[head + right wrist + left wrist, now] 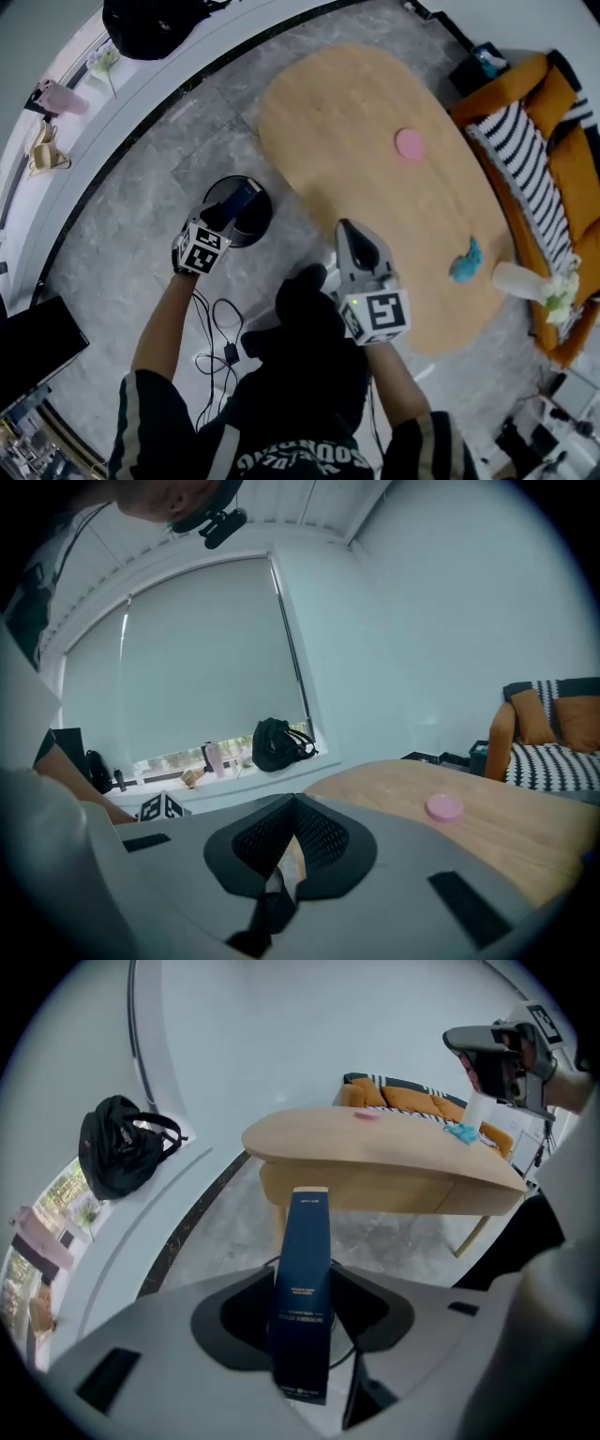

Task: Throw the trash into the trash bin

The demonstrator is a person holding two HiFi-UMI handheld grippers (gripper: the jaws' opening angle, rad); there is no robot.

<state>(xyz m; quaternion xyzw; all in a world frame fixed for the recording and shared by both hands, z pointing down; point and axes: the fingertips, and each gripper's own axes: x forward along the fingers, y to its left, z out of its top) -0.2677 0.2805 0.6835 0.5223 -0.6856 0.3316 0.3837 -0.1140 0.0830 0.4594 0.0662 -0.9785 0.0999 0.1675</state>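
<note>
Clamping left gripper (304, 1274), jaws part-open, on slim navy-blue cardboard box (302, 1326) mid-length, apparently above round black trash bin (214, 190); probably light, stiff, smooth-sided, crushable, so gentle mid-body pinch seems right; right gripper (294, 803) closed up, empty.

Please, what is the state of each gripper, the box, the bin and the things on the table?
left gripper: shut on the dark blue box
dark blue box: held, not yet dropped
right gripper: shut, empty
trash bin: upright, top open
blue wad: crumpled, on the table
pink disc: flat on the table
</note>
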